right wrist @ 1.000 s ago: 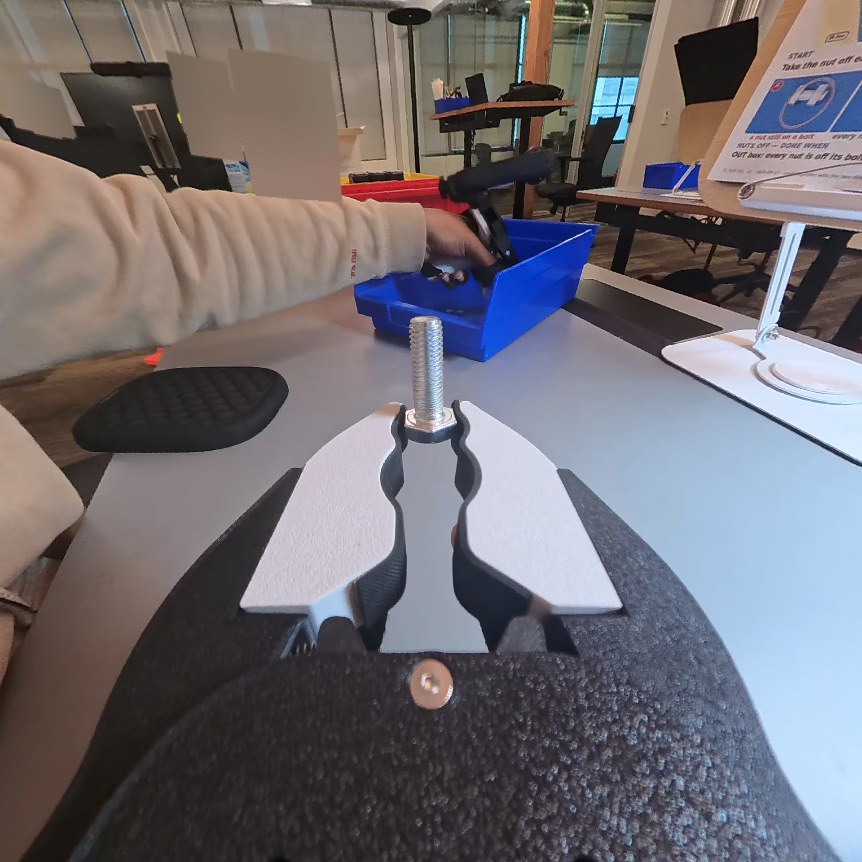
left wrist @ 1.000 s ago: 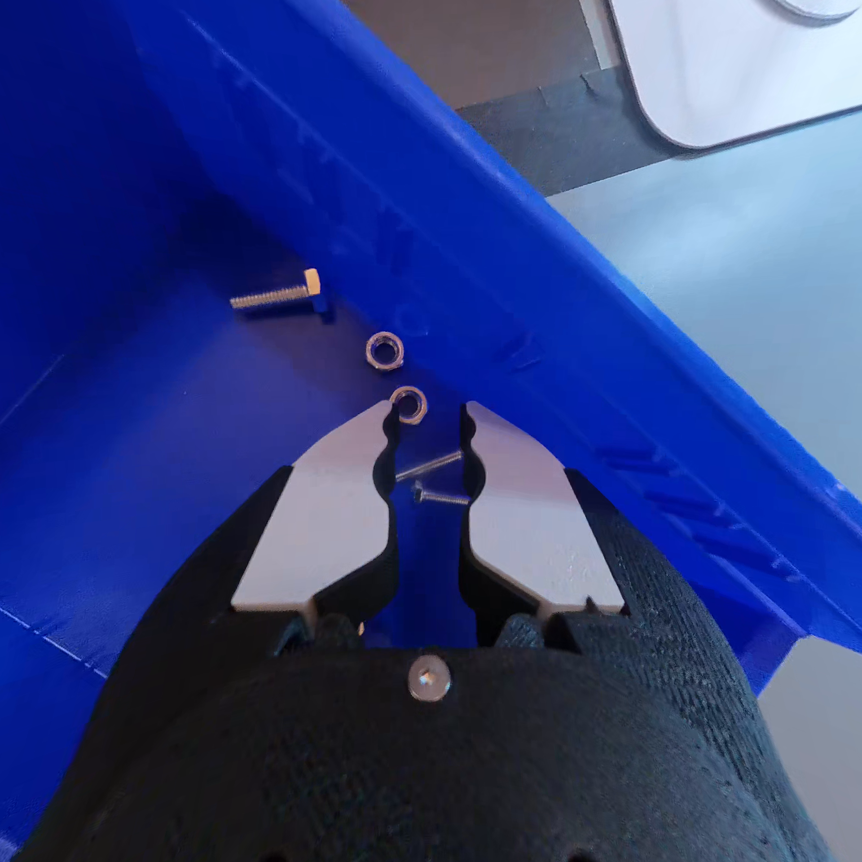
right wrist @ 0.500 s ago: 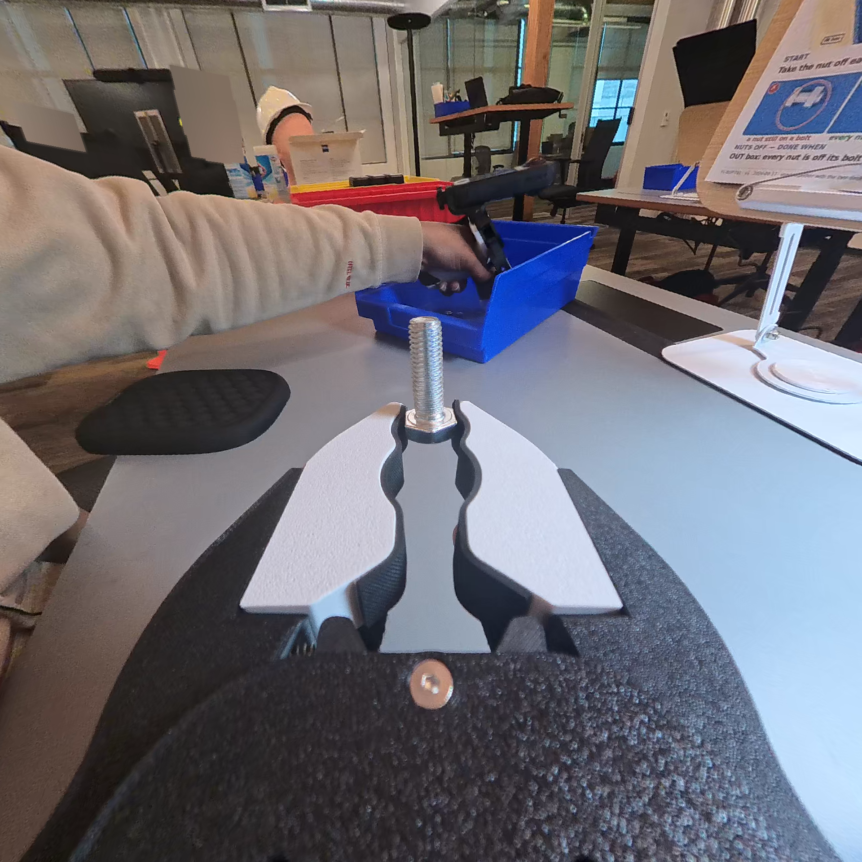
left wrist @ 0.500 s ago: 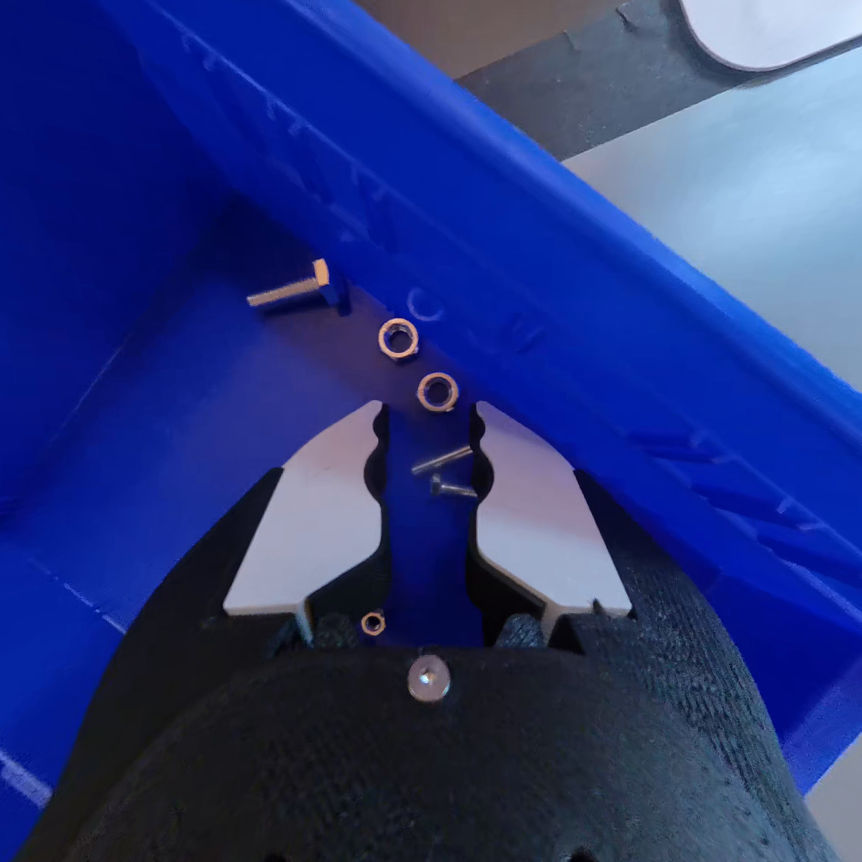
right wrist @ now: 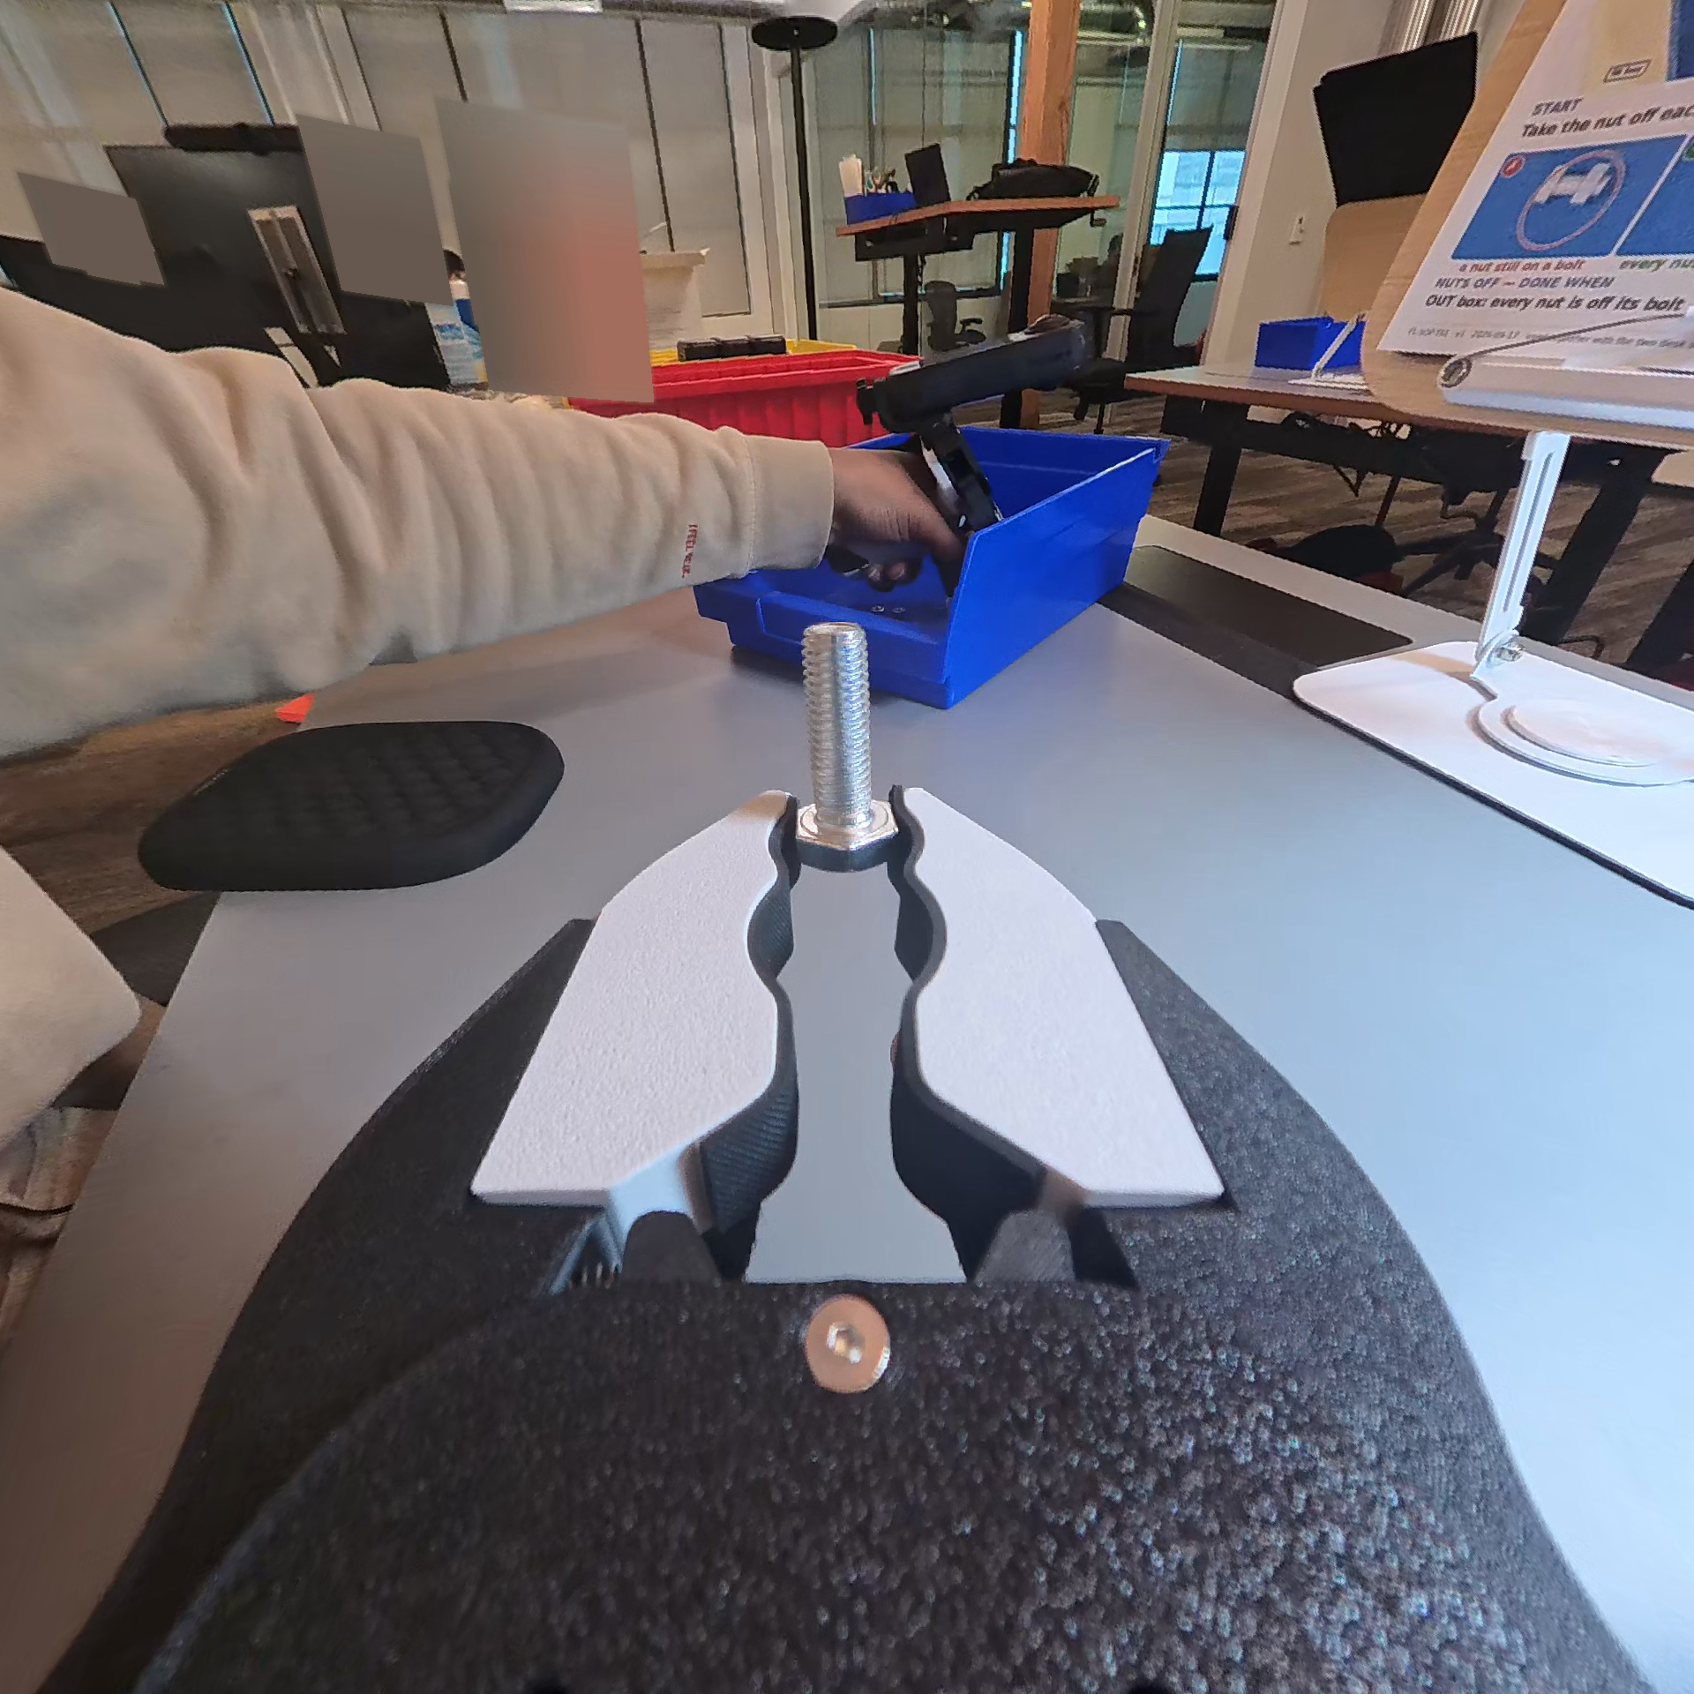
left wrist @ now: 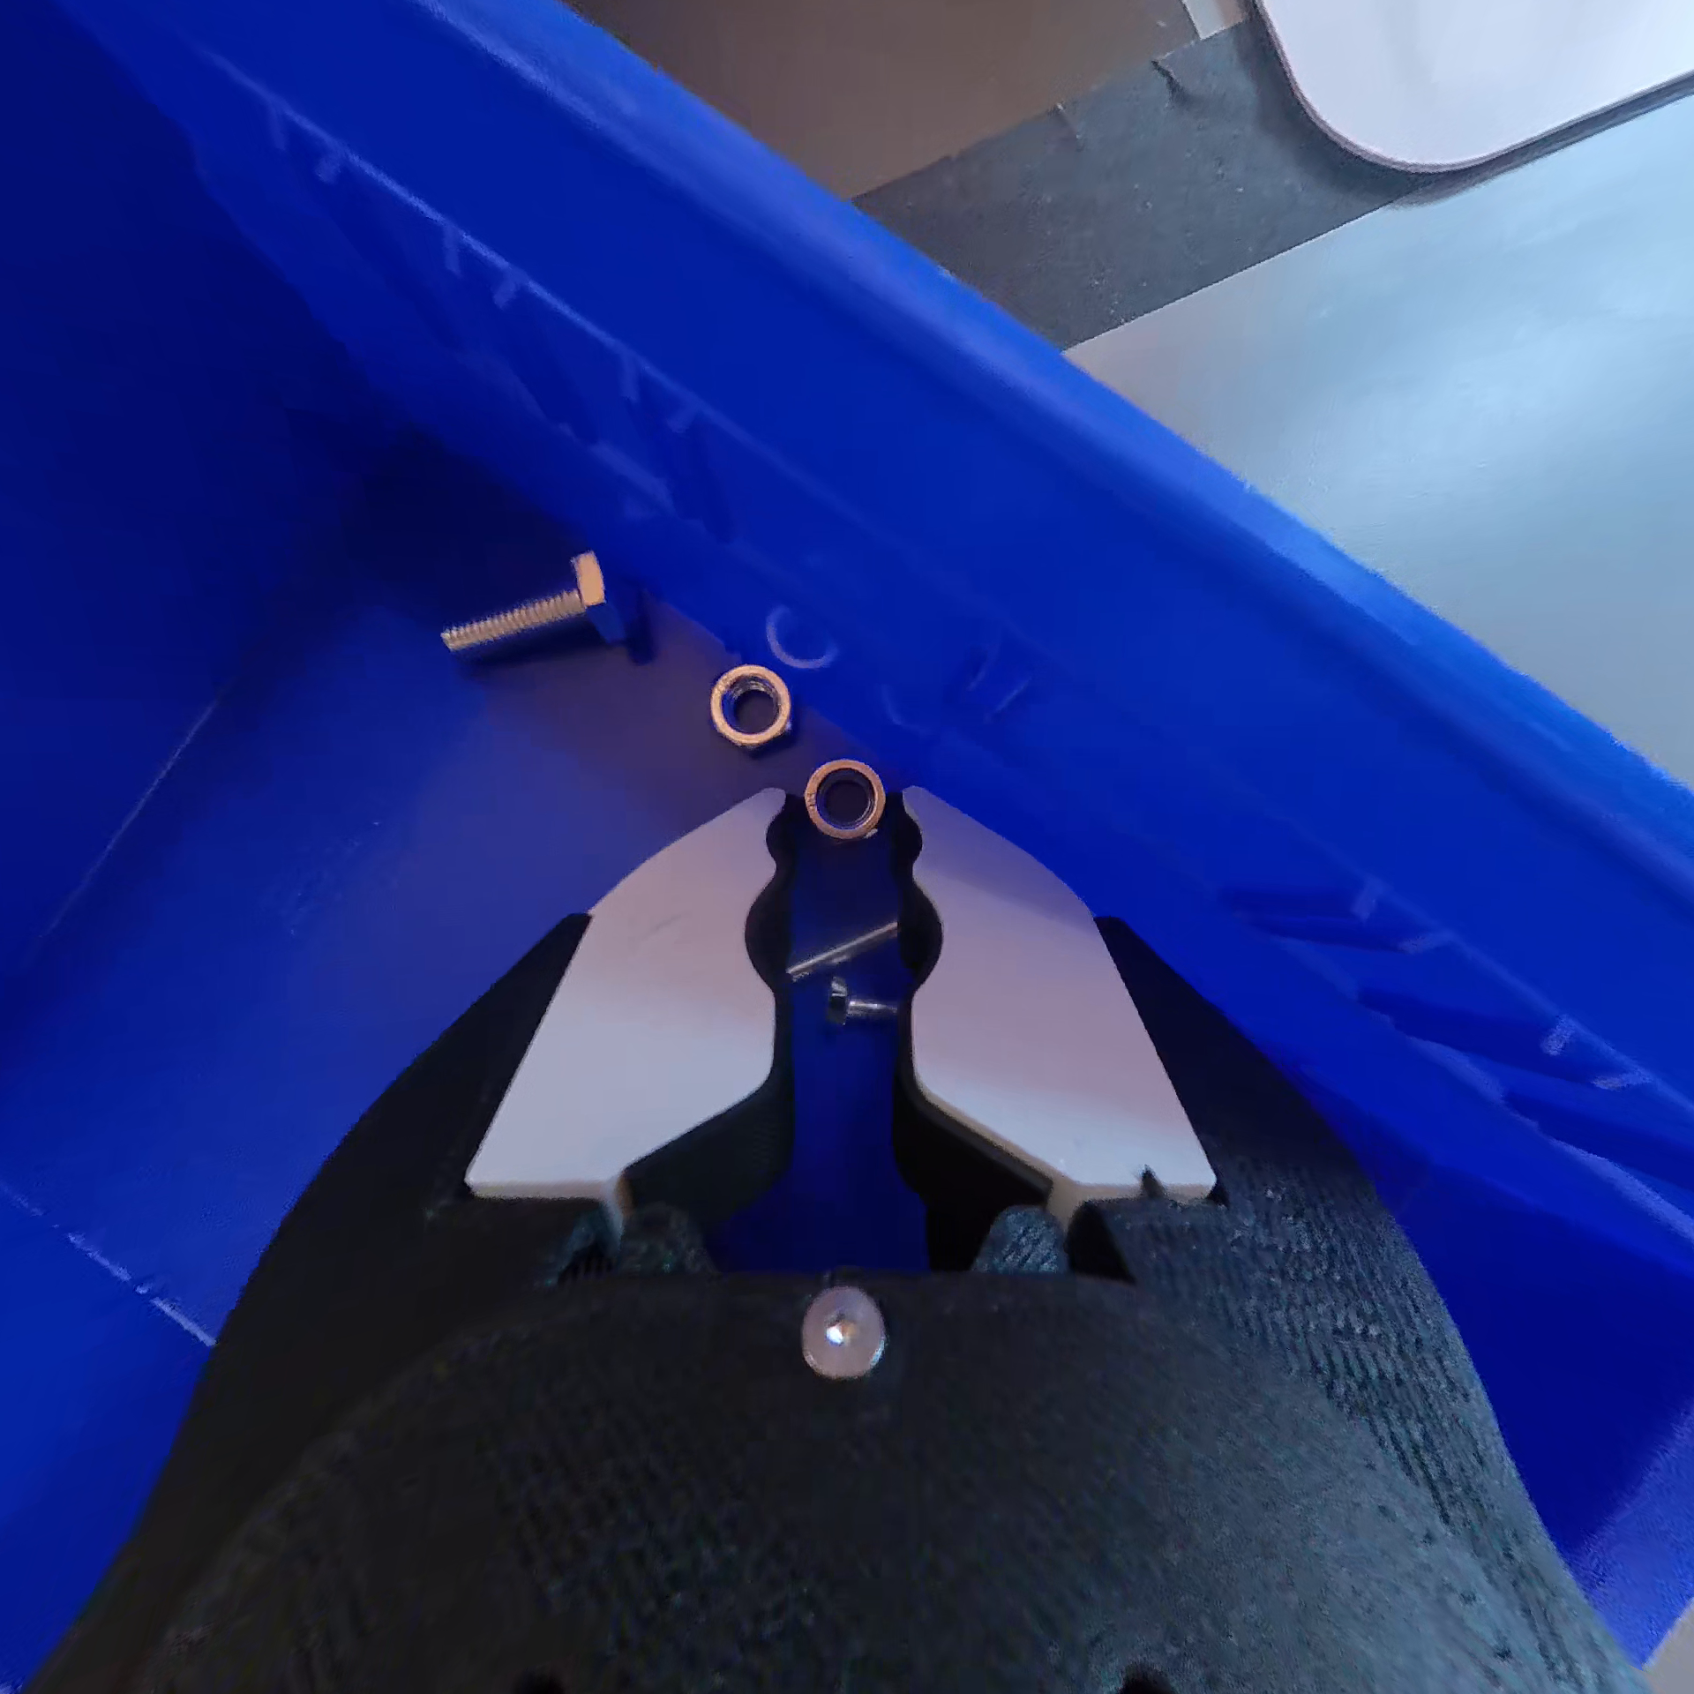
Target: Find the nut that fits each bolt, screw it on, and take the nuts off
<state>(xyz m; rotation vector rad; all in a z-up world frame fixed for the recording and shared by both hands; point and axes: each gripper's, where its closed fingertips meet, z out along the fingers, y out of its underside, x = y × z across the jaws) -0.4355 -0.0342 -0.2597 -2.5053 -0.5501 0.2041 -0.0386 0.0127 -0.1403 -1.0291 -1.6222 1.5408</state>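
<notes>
My left gripper (left wrist: 843, 802) is inside the blue bin (left wrist: 1008, 550), low over its floor. Its jaws stand narrowly open around a silver hex nut (left wrist: 844, 812) that lies between the fingertips. A second nut (left wrist: 750, 704) lies just beyond it by the wall, and a hex bolt (left wrist: 527, 623) lies farther left. Two thin small screws (left wrist: 843, 949) lie on the floor between the fingers. My right gripper (right wrist: 845, 807) is shut on the head of a large threaded bolt (right wrist: 836, 724) and holds it upright above the grey table (right wrist: 1192, 917).
In the right wrist view the blue bin (right wrist: 1036, 587) stands at the table's far side with a sleeved arm (right wrist: 458, 532) reaching into it. A black pad (right wrist: 353, 807) lies left. A white stand base (right wrist: 1512, 724) with an instruction card (right wrist: 1558, 202) is right. A red bin (right wrist: 761, 385) sits behind.
My left gripper has moved forward, so the nearer nut now lies between its fingertips, and its jaws have narrowed. The right gripper and its bolt have not moved.
</notes>
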